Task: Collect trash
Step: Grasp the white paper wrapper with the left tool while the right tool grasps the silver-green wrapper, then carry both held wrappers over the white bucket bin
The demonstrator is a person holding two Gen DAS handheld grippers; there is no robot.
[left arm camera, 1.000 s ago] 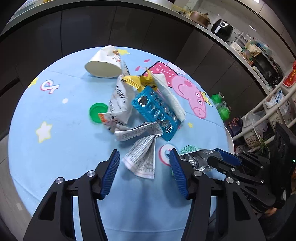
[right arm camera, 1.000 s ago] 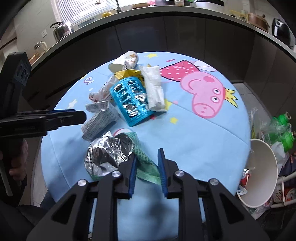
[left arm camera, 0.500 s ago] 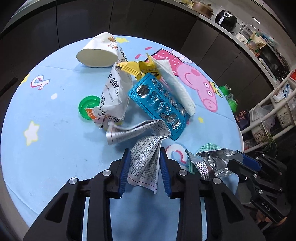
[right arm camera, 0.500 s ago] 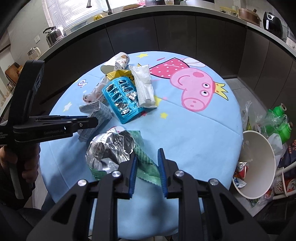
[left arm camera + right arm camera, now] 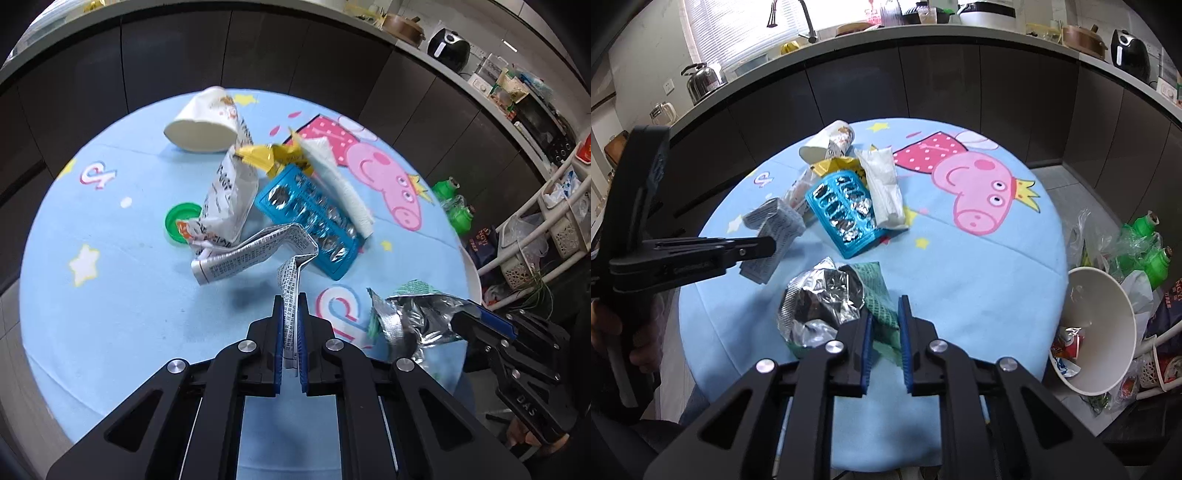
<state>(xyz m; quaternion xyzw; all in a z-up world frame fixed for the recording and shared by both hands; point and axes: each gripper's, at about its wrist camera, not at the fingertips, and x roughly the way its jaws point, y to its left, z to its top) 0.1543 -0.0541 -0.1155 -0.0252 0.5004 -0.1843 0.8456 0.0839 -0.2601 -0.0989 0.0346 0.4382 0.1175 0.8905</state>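
Observation:
My left gripper (image 5: 290, 317) is shut on a folded printed leaflet (image 5: 255, 254) and holds it lifted above the round blue table (image 5: 110, 295); it also shows in the right wrist view (image 5: 768, 236). My right gripper (image 5: 884, 325) is shut on a crumpled foil and green wrapper (image 5: 820, 299), seen too in the left wrist view (image 5: 413, 314). A blue blister tray (image 5: 308, 218), white snack bag (image 5: 229, 199), yellow wrapper (image 5: 269, 157), white tissue (image 5: 340, 184), paper cup (image 5: 203, 122) and green lid (image 5: 177, 221) lie mid-table.
A white bin (image 5: 1097, 332) with trash in it stands off the table's right edge, beside green bottles (image 5: 1145, 251) in a plastic bag. Dark cabinets (image 5: 923, 85) ring the far side. White wire racks (image 5: 546, 229) stand at the right.
My left gripper has closed tight on the leaflet and lifted it off the table. My right gripper has kept its hold on the foil wrapper and risen a little.

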